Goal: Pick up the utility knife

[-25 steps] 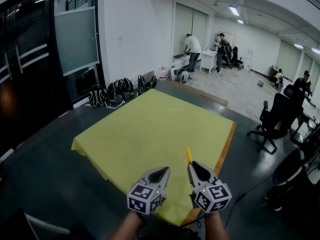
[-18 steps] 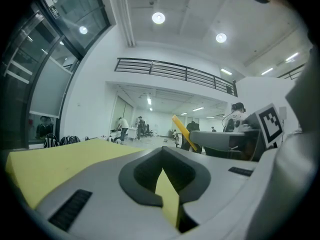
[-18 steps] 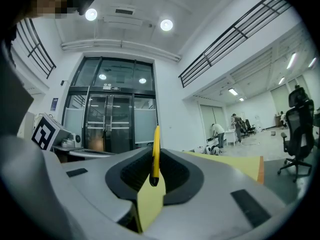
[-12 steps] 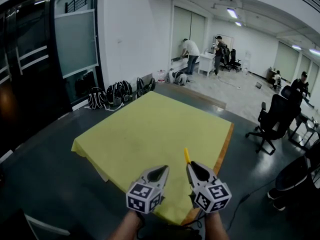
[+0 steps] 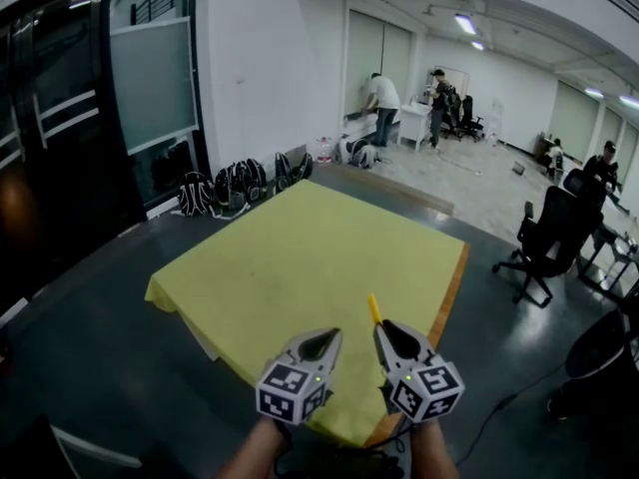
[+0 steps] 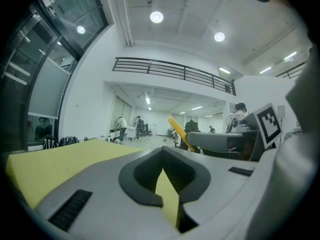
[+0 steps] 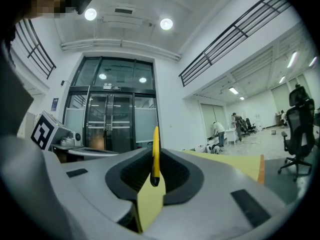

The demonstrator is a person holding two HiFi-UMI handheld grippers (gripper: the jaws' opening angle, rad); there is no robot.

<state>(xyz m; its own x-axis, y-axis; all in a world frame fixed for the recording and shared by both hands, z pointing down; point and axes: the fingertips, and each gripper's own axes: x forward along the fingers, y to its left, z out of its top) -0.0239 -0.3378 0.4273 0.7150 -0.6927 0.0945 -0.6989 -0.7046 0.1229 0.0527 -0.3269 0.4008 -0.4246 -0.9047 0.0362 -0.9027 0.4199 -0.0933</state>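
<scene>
The yellow utility knife (image 5: 374, 309) sticks forward out of my right gripper (image 5: 385, 329), which is shut on it above the near edge of the yellow-covered table (image 5: 300, 257). In the right gripper view the knife (image 7: 155, 154) stands on edge, pinched between the dark pads of the right gripper (image 7: 155, 160). My left gripper (image 5: 325, 336) hovers just to the left of it, level, with its jaw tips together and nothing between them. From the left gripper (image 6: 162, 158) view, the knife (image 6: 177, 131) shows slanting up out of the other gripper.
A wooden table edge (image 5: 451, 297) shows along the cloth's right side. A black office chair (image 5: 549, 238) stands to the right on the dark floor. Bags (image 5: 235, 183) lie beyond the table's far left corner. People (image 5: 384, 103) stand in the far room.
</scene>
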